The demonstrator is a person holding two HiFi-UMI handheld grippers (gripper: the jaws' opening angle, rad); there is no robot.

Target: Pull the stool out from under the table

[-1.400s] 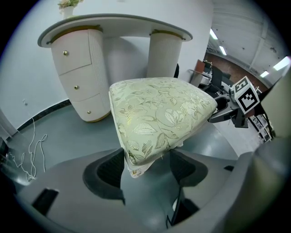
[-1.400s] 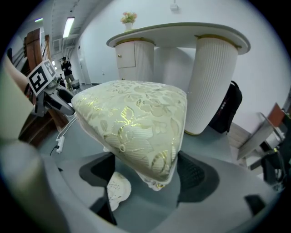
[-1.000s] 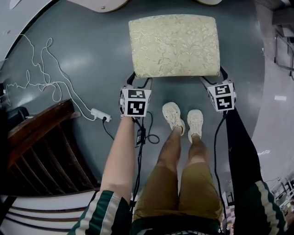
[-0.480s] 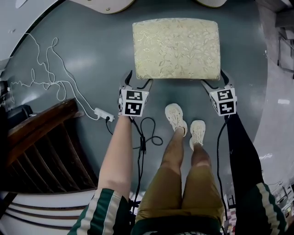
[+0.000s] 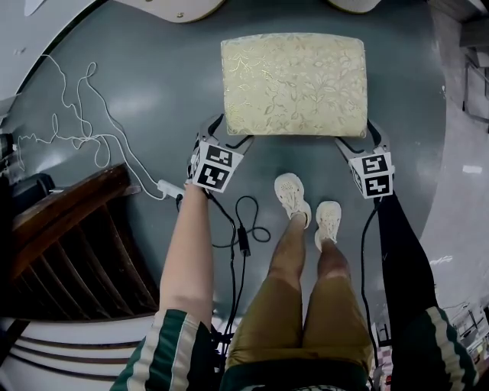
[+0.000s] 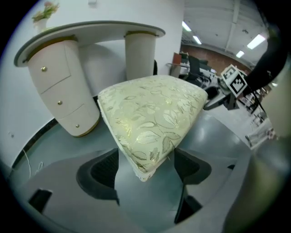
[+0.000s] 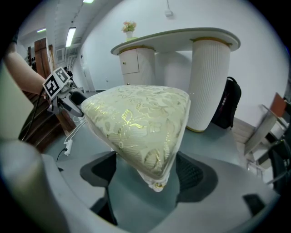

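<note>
Both wide: left tool (image 5: 228,130), right tool (image 5: 356,132) straddle near corners of stool (image 5: 294,84) | long axis left-right

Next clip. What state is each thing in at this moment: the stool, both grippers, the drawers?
stool: upright on the floor, fully out from under the table.
left gripper: jaws apart, one near corner of the stool between them.
right gripper: jaws apart, the other near corner between them.
drawers: shut.
</note>
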